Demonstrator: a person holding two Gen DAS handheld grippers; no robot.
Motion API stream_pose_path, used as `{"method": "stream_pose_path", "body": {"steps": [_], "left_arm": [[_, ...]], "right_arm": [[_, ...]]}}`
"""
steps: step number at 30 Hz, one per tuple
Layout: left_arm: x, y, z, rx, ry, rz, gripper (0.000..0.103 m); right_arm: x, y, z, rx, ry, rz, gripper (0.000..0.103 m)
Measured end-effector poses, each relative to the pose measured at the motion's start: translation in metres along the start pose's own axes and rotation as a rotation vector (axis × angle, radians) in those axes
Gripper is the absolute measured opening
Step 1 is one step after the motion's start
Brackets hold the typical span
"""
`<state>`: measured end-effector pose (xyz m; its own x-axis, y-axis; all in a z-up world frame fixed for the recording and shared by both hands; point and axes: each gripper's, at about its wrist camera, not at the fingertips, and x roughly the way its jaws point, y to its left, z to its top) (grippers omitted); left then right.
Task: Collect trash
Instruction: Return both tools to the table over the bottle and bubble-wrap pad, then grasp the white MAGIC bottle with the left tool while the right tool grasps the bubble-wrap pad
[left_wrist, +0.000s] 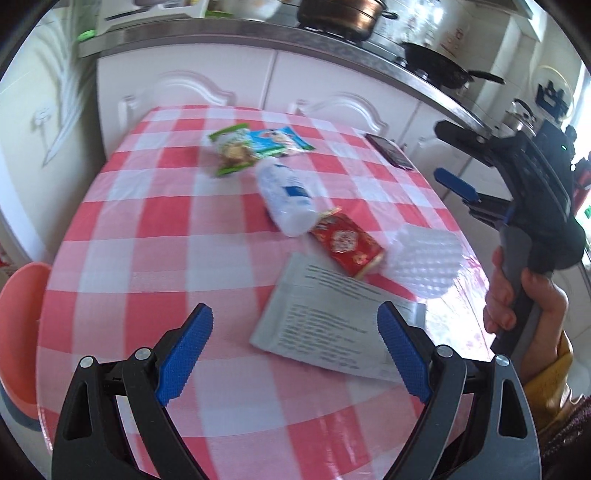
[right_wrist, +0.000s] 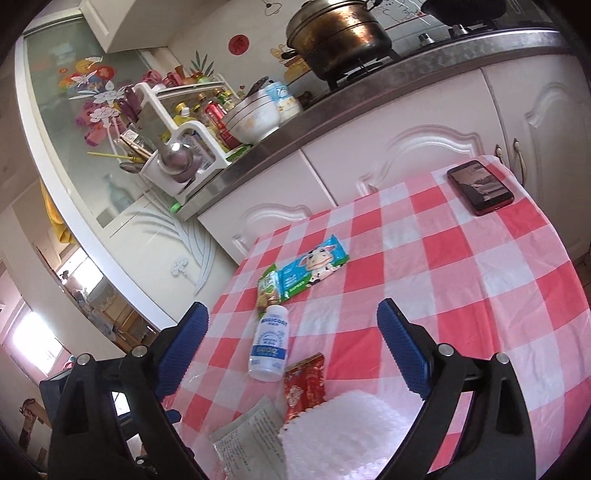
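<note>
On red-check glossy tablecloth (left_wrist: 147, 229) lay the trash: clear ribbed plastic bottle (left_wrist: 286, 199), crinkly red packet (left_wrist: 347, 243), flat printed paper (left_wrist: 328, 317), bubble wrap (left_wrist: 424, 258) (all near). Left gripper (left_wrist: 295, 354) & right gripper (right_wrist: 291, 354) gaped wide, empty.

A table (left_wrist: 147, 229) covered in a red-and-white checked cloth carries a loose line of litter. In the left wrist view a green snack packet (left_wrist: 232, 149) and a blue cow-print wrapper (left_wrist: 280, 140) lie touching at about 12 o'clock, with a clear plastic bottle (left_wrist: 286, 199) on its side just below them. Toward 3 o'clock lie a red packet (left_wrist: 347, 245), a sheet of bubble wrap (left_wrist: 428, 258) and a printed paper (left_wrist: 332, 317), and a phone (left_wrist: 389, 150) lies at 1 o'clock near the edge.
</note>
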<state>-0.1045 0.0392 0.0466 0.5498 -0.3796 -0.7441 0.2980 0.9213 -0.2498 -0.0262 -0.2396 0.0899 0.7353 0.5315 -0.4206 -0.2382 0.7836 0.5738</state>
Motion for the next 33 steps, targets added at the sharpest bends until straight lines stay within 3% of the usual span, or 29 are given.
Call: {"method": "stream_pose_path", "body": {"steps": [8,16,21,28,33], "left_arm": [[0.019,-0.023,0.007,0.038,0.032,-0.001,0.09],[0.039,-0.019,0.037,-0.01,0.022,0.074,0.09],[0.055,-0.015,0.062,-0.055,-0.005,0.074,0.09],[0.08,-0.013,0.088,-0.08,-0.03,0.148,0.09],[0.101,-0.012,0.096,-0.095,-0.001,0.161,0.09]], "right_arm": [[0.003,-0.031,-0.002,0.03,0.097,-0.008,0.093],[0.018,-0.028,-0.019,-0.01,0.213,0.035,0.093],[0.017,-0.032,-0.024,-0.021,0.241,0.042,0.093],[0.017,-0.044,-0.031,0.007,0.277,0.052,0.093],[0.016,-0.04,-0.034,-0.01,0.293,0.09,0.093]]}}
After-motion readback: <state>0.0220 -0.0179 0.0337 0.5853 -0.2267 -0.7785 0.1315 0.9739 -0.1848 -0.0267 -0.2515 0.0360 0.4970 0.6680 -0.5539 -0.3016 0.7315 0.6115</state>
